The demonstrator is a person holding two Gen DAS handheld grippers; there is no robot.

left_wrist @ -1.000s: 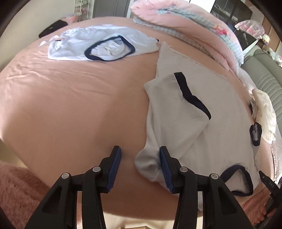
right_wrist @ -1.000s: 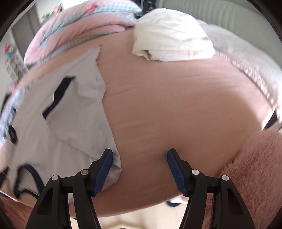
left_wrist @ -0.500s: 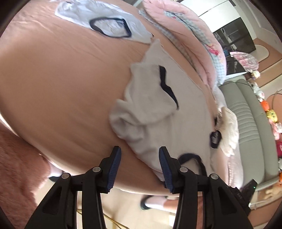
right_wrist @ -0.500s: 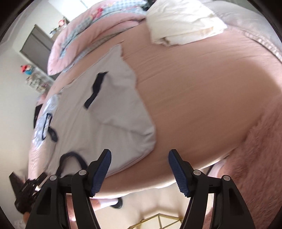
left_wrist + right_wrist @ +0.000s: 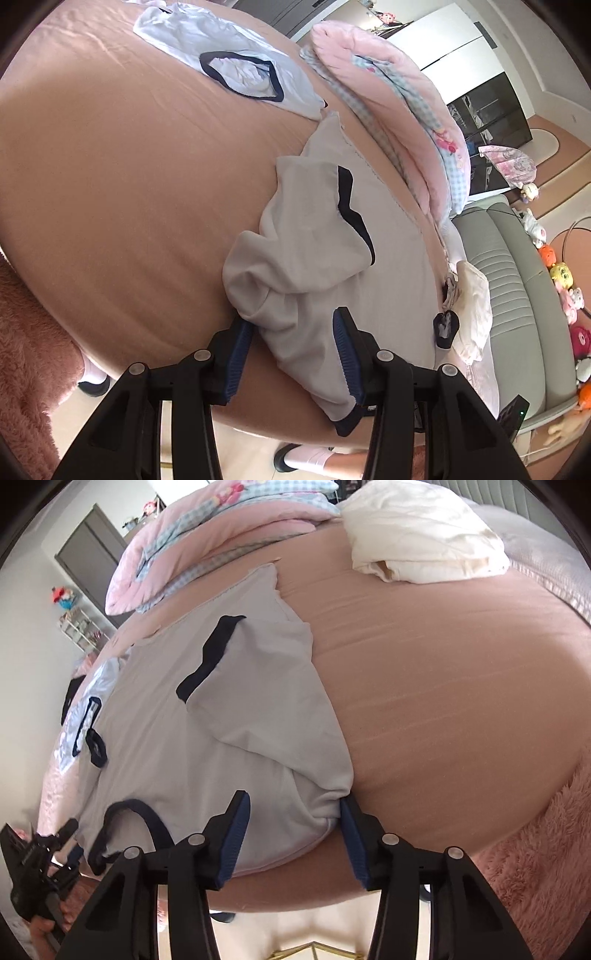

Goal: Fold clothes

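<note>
From the left wrist view, our left gripper [image 5: 291, 354] stands partly open around a bunched fold of the grey shirt [image 5: 317, 236], which lies near the front edge of the pink bed [image 5: 110, 184], and a light blue shirt [image 5: 229, 55] lies toward the far edge. From the right wrist view, our right gripper [image 5: 293, 840] has just been closing around the shirt's near corner, but we cannot tell if it pinches yet.

A pale grey T-shirt [image 5: 373, 236] with navy trim lies spread on the bed [image 5: 122, 192], both sleeves folded in over its body. Farther up the bed lies a light blue T-shirt [image 5: 207, 44], navy-collared and rumpled.
</note>
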